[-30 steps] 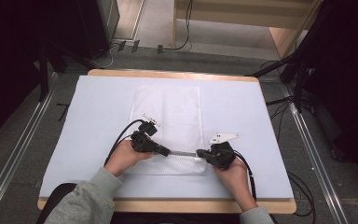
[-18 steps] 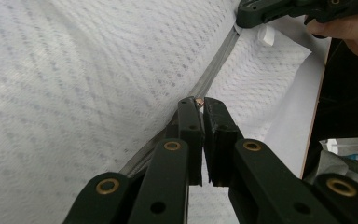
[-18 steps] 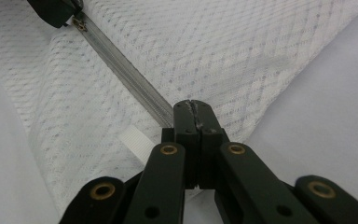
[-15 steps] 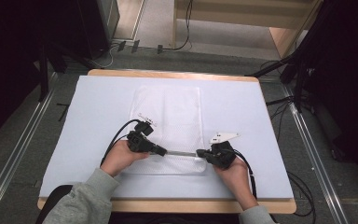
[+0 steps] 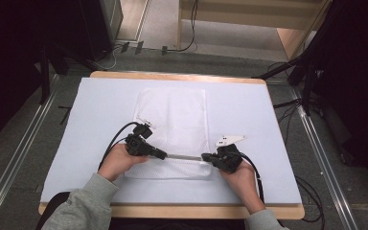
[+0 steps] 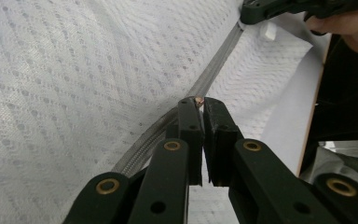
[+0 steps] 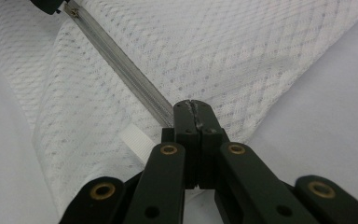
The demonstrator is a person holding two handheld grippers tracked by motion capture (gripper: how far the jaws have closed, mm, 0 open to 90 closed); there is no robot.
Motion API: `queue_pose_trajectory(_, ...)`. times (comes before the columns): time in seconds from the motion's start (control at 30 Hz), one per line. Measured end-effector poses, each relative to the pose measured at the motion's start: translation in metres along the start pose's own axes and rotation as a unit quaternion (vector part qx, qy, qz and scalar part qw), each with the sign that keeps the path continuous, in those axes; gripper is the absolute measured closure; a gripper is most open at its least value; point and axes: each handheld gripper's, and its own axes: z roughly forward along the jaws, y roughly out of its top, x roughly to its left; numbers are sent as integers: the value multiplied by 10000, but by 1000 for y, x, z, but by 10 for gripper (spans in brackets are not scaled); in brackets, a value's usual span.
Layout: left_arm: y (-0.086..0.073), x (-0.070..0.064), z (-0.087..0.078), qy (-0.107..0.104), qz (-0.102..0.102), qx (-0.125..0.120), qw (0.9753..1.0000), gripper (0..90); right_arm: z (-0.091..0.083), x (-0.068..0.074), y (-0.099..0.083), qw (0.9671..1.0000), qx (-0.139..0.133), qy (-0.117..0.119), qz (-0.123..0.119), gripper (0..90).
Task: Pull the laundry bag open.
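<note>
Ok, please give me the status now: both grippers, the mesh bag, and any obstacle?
Left gripper shut on zipper pull. Right gripper shut on mesh bag at zipper end. Bag flat on table. Nothing in the way.

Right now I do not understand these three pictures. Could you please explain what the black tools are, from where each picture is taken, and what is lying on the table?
A person sits at a table covered with a pale sheet and holds a hand-operated black tool with two jaws in each hand. The high view looks down from above: the left gripper and the right gripper face each other across a white mesh bag lying flat. The other two pictures come from small cameras riding on the tools. In the left gripper view, the jaws pinch a small metal zipper pull. In the right gripper view, the jaws are shut on the end of the grey zipper. The zipper is stretched straight between them.
</note>
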Motion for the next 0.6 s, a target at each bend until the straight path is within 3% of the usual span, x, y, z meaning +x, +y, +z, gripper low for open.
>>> queue_pose_trajectory(0.23, -1, 2, -1, 23, 8, 67, 10000, 882, 0, 0, 0, 10000, -8, -4, -31, 900)
queue_pose_trajectory(0.5, -5, 7, -9, 13, -105, -32, 9999, 881, 0, 0, 1, 10000, 31, 19, 5, 900)
queue_pose_trajectory(0.6, -4, 7, -4, 56, -126, 6, 9999, 882, 0, -1, 1, 10000, 43, 22, -11, 900)
